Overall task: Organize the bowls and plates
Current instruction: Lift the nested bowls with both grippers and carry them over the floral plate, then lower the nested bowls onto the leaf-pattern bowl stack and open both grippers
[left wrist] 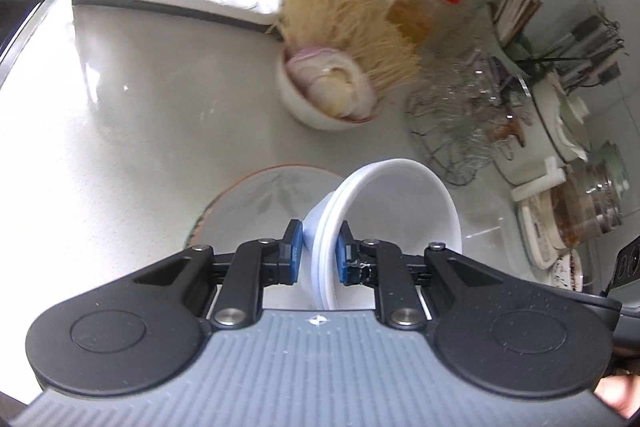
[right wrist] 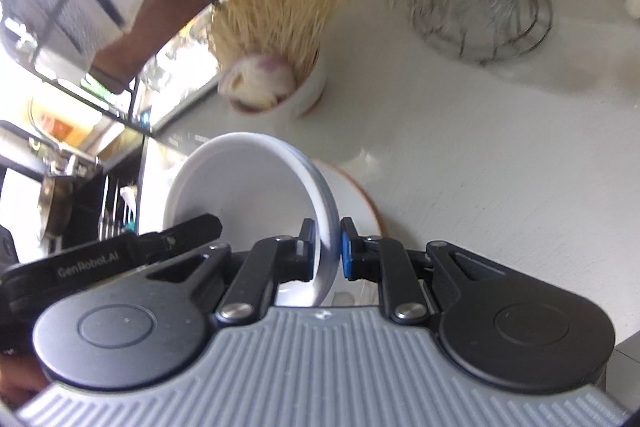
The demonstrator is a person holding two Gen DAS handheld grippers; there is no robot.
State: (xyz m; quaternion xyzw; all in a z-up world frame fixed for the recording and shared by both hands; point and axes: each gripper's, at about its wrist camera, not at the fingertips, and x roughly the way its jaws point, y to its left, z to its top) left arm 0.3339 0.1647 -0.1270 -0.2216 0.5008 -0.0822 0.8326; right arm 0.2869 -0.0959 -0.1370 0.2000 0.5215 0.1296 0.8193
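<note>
So both grippers are clamped on the same stack of white bowls, one on each side of the rim. The left gripper has its blue pads pinching the rim edge-on, with one finger on the outside of the stack and the other inside the top bowl. Same deal for the right gripper: rim wedged between the fingers, one pad outside, the other inside.

The bowls are tipped on their side, held up off the counter, right over a leaf-patterned plate lying flat on it. Looks like two nested bowls, maybe three, can't tell for sure.

Further back sits a small white bowl with onion slices, just beside a bunch of toothpicks, and a wire basket is near the back edge.
</note>
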